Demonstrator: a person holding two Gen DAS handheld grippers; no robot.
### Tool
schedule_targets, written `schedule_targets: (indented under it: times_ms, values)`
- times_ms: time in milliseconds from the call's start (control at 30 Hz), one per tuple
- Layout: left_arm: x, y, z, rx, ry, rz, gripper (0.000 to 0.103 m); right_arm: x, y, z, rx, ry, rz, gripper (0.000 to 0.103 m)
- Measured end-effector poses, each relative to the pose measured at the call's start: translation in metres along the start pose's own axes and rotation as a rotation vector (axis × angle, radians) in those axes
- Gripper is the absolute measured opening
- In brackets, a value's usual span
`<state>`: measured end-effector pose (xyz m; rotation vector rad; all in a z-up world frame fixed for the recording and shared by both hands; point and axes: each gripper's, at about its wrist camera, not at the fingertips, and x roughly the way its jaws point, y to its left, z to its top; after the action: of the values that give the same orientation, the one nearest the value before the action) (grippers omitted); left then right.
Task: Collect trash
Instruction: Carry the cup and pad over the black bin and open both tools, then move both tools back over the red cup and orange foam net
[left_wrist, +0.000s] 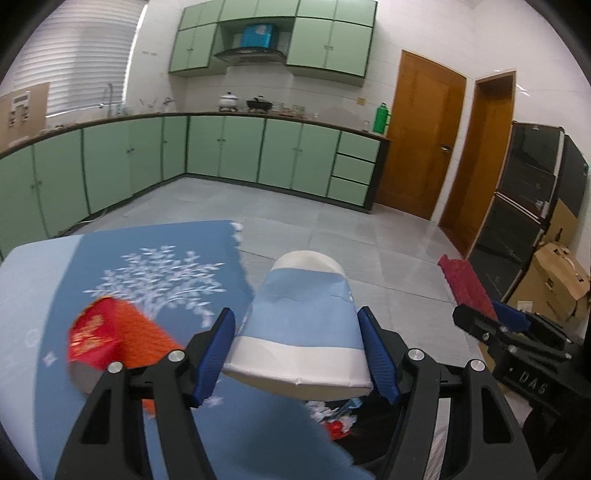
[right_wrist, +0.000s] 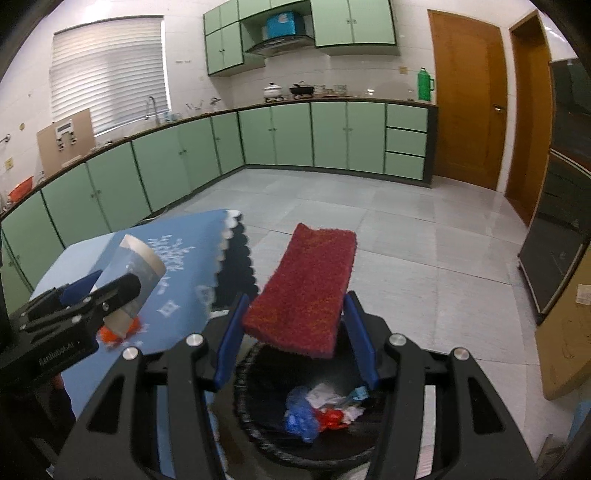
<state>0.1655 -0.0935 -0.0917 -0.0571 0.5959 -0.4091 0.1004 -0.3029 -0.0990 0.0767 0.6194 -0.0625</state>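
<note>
Carry-to-bin step. Left gripper (left_wrist: 297, 354) pinches a blue-and-white paper cup (left_wrist: 301, 325) past the worktop (left_wrist: 33, 295) edge, near the bin. Right gripper (right_wrist: 297, 339) clamps a red scouring pad (right_wrist: 303, 288) directly above the black-lined trash bin (right_wrist: 258, 435), which already holds wrappers. Next, judged: release the pad first, then bring the cup over the rim. A red cup (left_wrist: 107, 339) lies on the worktop. Open floor beyond; the scalloped cloth edge sits close beside the bin.

The right gripper (left_wrist: 511, 321) body, as seen in the left wrist view, carries white lettering reading "DAS". The left gripper (right_wrist: 83, 291) body, as seen in the right wrist view, carries small white lettering, apparently "GenRobot.AI". Gold characters on the red cup (left_wrist: 107, 332) are illegible.
</note>
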Motion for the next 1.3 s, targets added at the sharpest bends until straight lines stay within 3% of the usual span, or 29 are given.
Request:
schedule_targets:
  times_ms: [333, 767, 833, 933, 1167, 1300]
  values:
    - [0.053, -0.042, -0.001, 0.030, 0.071, -0.073, 0.067, 0.029, -0.048, -0.018, 0.019, 0.033, -0.070, 0.051]
    - [0.102, -0.064, -0.003, 0.044, 0.131, -0.078, 0.068, 0.077, -0.076, -0.035, 0.074, 0.101, -0.099, 0.052]
    - [0.107, -0.065, 0.000, 0.039, 0.149, -0.092, 0.070, 0.083, -0.078, -0.036, 0.075, 0.109, -0.107, 0.057]
    - [0.108, -0.066, 0.004, 0.025, 0.155, -0.110, 0.076, 0.088, -0.081, -0.037, 0.075, 0.118, -0.141, 0.077]
    - [0.090, -0.049, 0.011, -0.013, 0.127, -0.102, 0.080, 0.084, -0.089, -0.041, 0.128, 0.129, -0.155, 0.090]
    - [0.066, -0.031, 0.015, -0.016, 0.088, -0.056, 0.080, 0.073, -0.080, -0.035, 0.149, 0.131, -0.131, 0.090]
